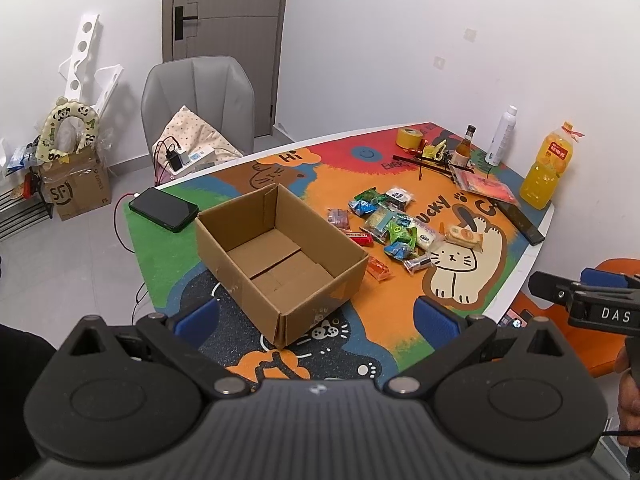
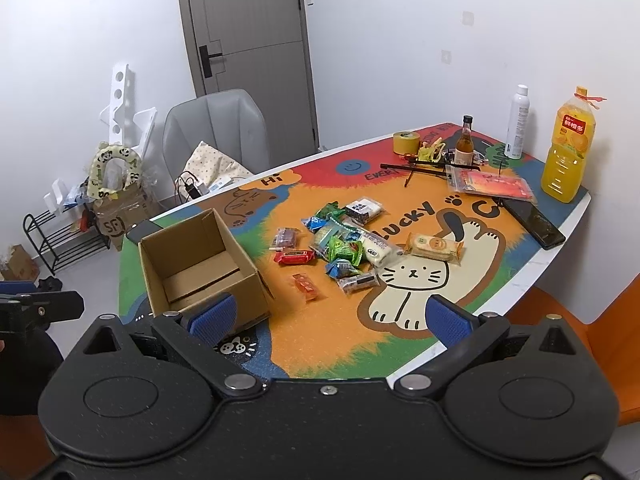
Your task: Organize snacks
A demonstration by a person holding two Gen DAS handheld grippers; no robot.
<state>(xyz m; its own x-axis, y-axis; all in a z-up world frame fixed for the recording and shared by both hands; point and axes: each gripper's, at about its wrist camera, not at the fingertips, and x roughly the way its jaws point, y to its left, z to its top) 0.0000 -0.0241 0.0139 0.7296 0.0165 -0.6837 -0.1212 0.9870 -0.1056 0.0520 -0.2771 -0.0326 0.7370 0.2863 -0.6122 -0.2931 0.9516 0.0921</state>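
Note:
An open, empty cardboard box (image 1: 280,256) stands on the colourful cat mat (image 1: 400,320); it also shows in the right wrist view (image 2: 200,264). A pile of several wrapped snacks (image 1: 392,232) lies to its right, also seen in the right wrist view (image 2: 344,244). My left gripper (image 1: 316,316) is open and empty, held above the box's near corner. My right gripper (image 2: 332,320) is open and empty, held above the mat in front of the snacks. A red packet (image 2: 294,257) and an orange one (image 2: 306,287) lie nearest the box.
A black phone (image 1: 164,208) lies left of the box. At the table's far right stand an orange juice bottle (image 2: 568,152), a white spray can (image 2: 518,122), a small brown bottle (image 2: 464,146) and a tape roll (image 2: 406,142). A second phone (image 2: 534,222) lies there. A grey chair (image 1: 196,100) stands behind.

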